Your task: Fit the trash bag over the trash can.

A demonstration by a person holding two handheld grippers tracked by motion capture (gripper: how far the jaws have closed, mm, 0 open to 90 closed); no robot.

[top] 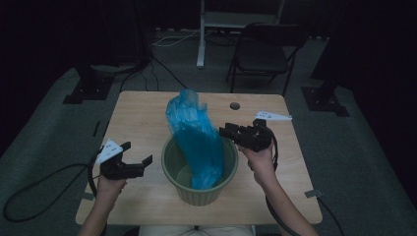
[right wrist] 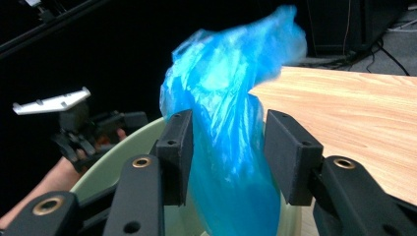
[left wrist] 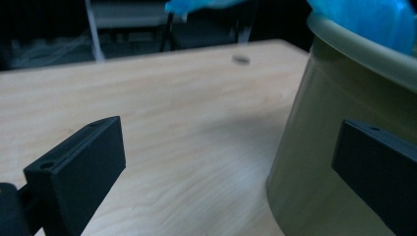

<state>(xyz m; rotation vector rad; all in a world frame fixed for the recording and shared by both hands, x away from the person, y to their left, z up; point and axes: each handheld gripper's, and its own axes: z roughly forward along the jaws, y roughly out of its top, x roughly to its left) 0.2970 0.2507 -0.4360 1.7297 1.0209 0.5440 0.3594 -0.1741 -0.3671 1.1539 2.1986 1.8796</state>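
Observation:
A green ribbed bin (top: 169, 157) stands on the wooden table (top: 137, 113) near its front edge. A crumpled blue plastic bag (top: 194, 132) sits in it and sticks up above the rim, leaning toward the far left. At the bin's right rim my right gripper (top: 225, 132) points left at the bag. The bag (right wrist: 231, 128) hangs loose between its parted jaws, and the pads do not squeeze it. My left gripper (top: 138, 151) hovers open just left of the bin (left wrist: 314, 162) with nothing between its fingers. It also shows beyond the rim (right wrist: 113, 157) as the far gripper (right wrist: 98, 128).
A round cable hole (top: 235, 105) lies in the table's far right part. Behind the table stand a dark folding chair (top: 265, 49) and a white stand (top: 201, 34). Cables trail across the grey floor (top: 44, 147) on both sides.

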